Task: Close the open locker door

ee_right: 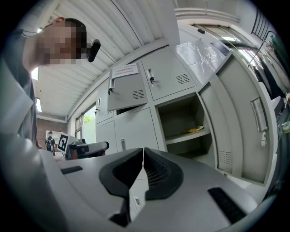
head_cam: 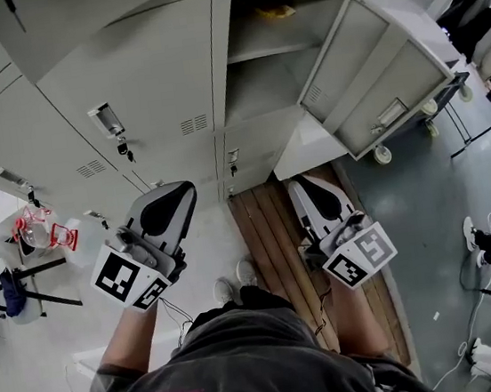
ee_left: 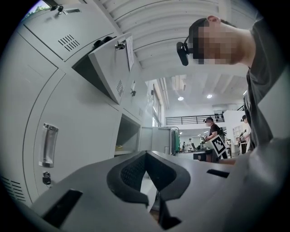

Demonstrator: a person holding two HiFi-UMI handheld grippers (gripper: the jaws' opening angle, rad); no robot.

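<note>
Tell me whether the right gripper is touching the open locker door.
Apart. The head view shows floor between the right gripper and the open locker door, which hangs clear beyond it.

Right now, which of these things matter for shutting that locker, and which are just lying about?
For the job: open locker door, its compartment, left gripper, right gripper.
Lying about: yellow item, hanging keys, wooden boards.
</note>
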